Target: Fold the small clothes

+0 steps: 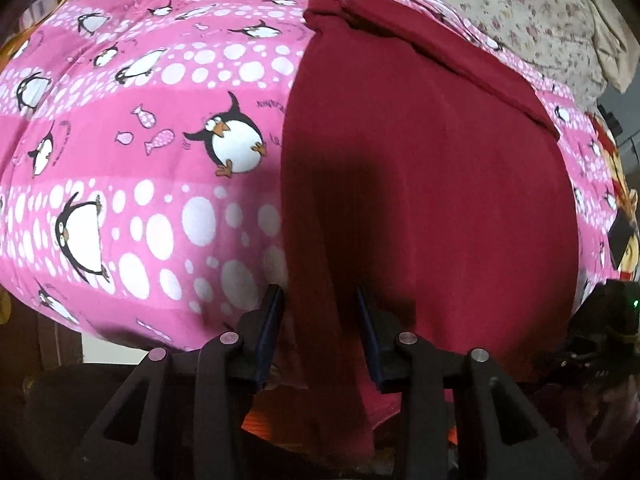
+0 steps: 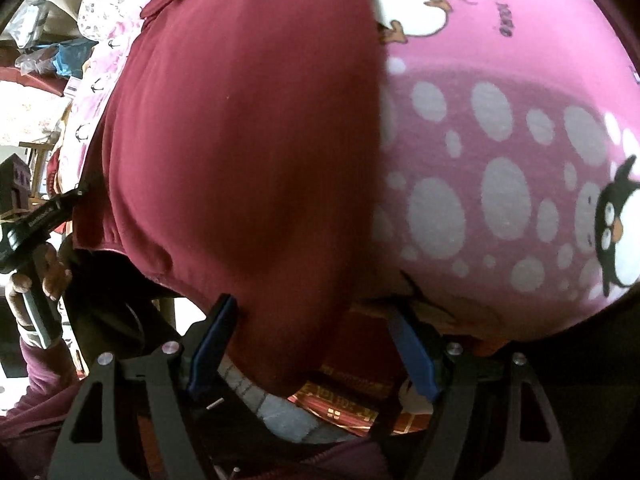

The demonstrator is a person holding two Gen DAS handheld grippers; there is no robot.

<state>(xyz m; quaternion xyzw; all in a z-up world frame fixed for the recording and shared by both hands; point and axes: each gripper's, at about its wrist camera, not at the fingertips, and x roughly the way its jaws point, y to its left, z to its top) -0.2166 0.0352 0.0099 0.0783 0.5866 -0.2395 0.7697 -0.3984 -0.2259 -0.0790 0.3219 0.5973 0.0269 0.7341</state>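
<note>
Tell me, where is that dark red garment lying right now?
The dark red garment lies flat on the pink penguin sheet, right of centre in the left wrist view, its near edge hanging off between the left tongs.

The left tongs (image 1: 318, 300) are pointed steeply downward, with the jaws set a narrow way apart and the two blue pads not pressed together. The right tongs (image 2: 312, 316) are likewise tilted downward and are held wide open. At the left edge of the right wrist view, a hand (image 2: 38, 276) is seen wrapped around a handle, with a maroon sleeve (image 2: 36, 364) below it.
</note>
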